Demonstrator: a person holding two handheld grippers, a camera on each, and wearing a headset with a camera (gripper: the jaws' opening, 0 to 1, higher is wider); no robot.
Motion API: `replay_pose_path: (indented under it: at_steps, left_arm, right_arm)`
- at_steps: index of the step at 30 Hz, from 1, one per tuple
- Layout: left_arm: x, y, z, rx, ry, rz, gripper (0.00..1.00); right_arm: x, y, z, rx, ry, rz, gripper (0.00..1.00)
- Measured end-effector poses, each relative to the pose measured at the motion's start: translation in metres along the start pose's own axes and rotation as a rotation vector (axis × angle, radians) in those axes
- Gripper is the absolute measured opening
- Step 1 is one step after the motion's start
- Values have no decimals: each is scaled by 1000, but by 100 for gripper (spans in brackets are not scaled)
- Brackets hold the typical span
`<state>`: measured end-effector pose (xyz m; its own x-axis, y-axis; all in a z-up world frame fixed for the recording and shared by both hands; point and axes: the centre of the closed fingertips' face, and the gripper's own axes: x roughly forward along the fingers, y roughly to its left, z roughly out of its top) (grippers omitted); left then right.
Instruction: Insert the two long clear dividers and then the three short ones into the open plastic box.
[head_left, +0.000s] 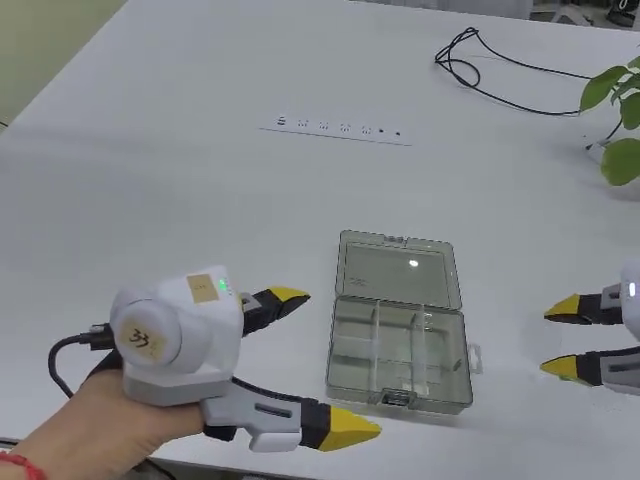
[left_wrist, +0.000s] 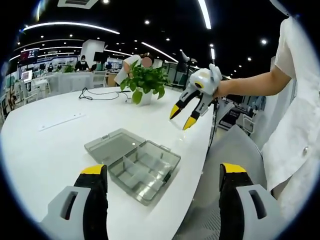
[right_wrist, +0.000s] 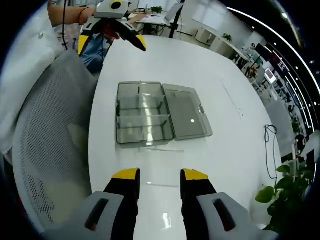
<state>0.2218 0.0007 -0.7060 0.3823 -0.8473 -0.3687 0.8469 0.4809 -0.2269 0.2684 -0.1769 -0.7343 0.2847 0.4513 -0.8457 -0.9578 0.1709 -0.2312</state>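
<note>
Box (head_left: 440, 400) open on table (head_left: 200, 200) between both grippers. Clear divider (right_wrist: 161, 148) flat just beside wall facing right gripper (right_wrist: 160, 174), long axis crosswise to those jaws. Right gripper nearer, parted, empty; left gripper (left_wrist: 163, 168) spread wide, empty, at opposite side.

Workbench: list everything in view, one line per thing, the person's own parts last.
table: one, white, under everything
plastic box: one, clear grey, lid open, near table edge
dividers: count unclear, clear, standing inside the box
strip: one, clear with dark marks, far side of table
cable: one, black, far right
plant: one, green, right edge
chair: one, grey mesh, beside table
left gripper: one, white, yellow-tipped jaws open, left of box
right gripper: one, same colours, jaws open, right of box
</note>
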Motion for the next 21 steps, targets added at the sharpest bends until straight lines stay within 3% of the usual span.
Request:
replay_pose_path:
  at_steps: [3,8,10,12,18,21]
  left_arm:
    - [2,-2,7,-17,-18,-7,94]
    - [6,-5,18,-78,-46,-15,90]
    - [8,-6,22,-142,-61,-17,87]
    - [11,-7,26,-163,-80,-24,84]
    - [17,-13,35,-291,-90,-36,76]
    - [20,-16,44,-348,-125,-54,71]
  right_arm:
    - [-1,-4,8,-3,-31,-16,33]
    - [-13,3,38,-13,-84,-45,33]
    - [-16,7,48,-30,-97,-53,33]
    - [-17,10,55,-43,-110,-56,33]
    - [-20,19,74,-96,-124,-63,33]
    - [-19,23,82,-133,-122,-67,33]
